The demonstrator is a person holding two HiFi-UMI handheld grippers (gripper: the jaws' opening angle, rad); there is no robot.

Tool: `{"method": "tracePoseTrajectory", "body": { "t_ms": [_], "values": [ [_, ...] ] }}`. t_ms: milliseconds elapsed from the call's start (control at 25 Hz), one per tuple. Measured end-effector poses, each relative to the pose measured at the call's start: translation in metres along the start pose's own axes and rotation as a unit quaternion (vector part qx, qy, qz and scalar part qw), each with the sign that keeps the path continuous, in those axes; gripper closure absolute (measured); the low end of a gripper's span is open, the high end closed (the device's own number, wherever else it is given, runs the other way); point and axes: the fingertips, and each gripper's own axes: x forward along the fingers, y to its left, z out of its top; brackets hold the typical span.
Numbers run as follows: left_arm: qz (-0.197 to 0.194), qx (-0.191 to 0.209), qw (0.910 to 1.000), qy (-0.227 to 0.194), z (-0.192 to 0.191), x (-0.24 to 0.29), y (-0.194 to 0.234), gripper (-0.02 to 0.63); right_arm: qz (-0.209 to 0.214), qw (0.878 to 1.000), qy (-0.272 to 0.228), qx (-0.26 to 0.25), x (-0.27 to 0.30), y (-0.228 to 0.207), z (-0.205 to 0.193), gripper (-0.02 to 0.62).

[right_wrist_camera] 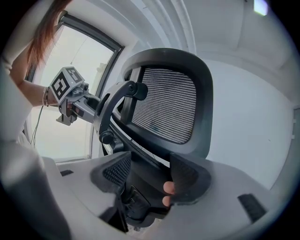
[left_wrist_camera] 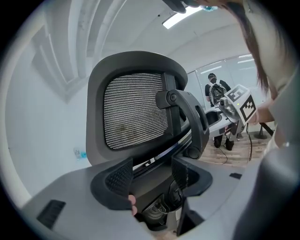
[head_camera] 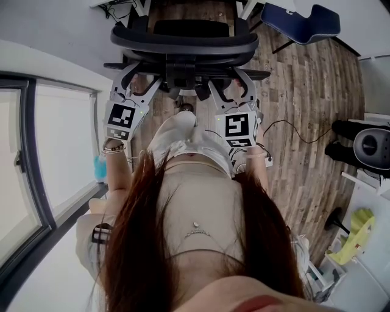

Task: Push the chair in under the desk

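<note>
The black office chair (head_camera: 183, 39) stands straight ahead at the top of the head view, its mesh back (left_wrist_camera: 135, 112) turned toward me. My left gripper (head_camera: 139, 79) reaches to the lower left of the backrest. Its jaws stand apart, with the chair's dark lower frame (left_wrist_camera: 154, 187) in the gap and the pads off it. My right gripper (head_camera: 234, 82) reaches to the lower right of the backrest in the same way and is open. In the right gripper view the mesh back (right_wrist_camera: 166, 105) rises above the spread right gripper (right_wrist_camera: 147, 174).
White legs (head_camera: 141, 7), perhaps the desk's, show beyond the chair. A blue chair (head_camera: 303, 23) stands at the back right on the wooden floor (head_camera: 304, 91). A window wall (head_camera: 36, 158) runs along the left. A cable (head_camera: 292, 131), a black device (head_camera: 370, 146) and a person (left_wrist_camera: 215, 89) are off to the right.
</note>
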Motion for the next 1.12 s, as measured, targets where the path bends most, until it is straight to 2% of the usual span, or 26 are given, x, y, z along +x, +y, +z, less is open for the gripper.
{"method": "tracePoseTrajectory", "body": {
  "t_ms": [1120],
  "values": [
    [0.009, -0.012, 0.9998, 0.014, 0.0, 0.036, 0.04, 0.351, -0.01, 1.0, 0.011, 0.006, 0.048, -0.02, 0.004, 0.328]
  ]
}}
